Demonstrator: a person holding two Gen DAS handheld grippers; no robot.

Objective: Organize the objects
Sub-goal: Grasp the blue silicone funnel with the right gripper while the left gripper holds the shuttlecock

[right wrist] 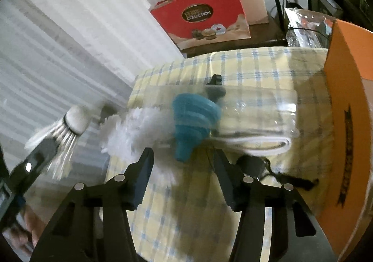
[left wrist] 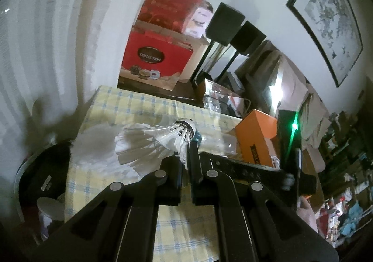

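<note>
1. Left tool (left wrist: 186, 157): jaws all but closed, pinching the feather skirt of a white shuttlecock (left wrist: 158, 140). The shuttlecock is held clear above the tabletop, cork end pointing right in the left wrist view. In the right wrist view the same pair shows at the far left, raised off the cloth, cork end up.

2. Right tool (right wrist: 184, 164): jaws stand partly apart, with nothing gripped. The narrow end of a blue collapsible funnel (right wrist: 193, 122) lies between the fingertips; the pads do not press on it, as far as the blur allows.

3. Blue collapsible funnel: ribbed, lying on its side near the middle of the tabletop, wide mouth toward the far side, spout toward the near side.

4. White fluffy item (right wrist: 139, 131): just left of the funnel and touching it; blurred, kind not clear.

5. Clear plastic container (right wrist: 256, 110): lying just right of the funnel, with a folded white cloth (right wrist: 261, 143) along its near side.

6. Black cord item (right wrist: 275, 173): on the tabletop near the right finger of the right tool.

7. Orange box (right wrist: 349, 136): at the right edge of the tabletop, upright.

8. Tabletop (right wrist: 268, 66): covered with a yellow cloth checked in blue.

9. Red gift bag (right wrist: 202, 17): standing beyond the far edge, against a white wall, with another red bag and a cardboard box behind it.

10. A hand (right wrist: 25, 227): partly seen at the near left, under the left tool.
</note>
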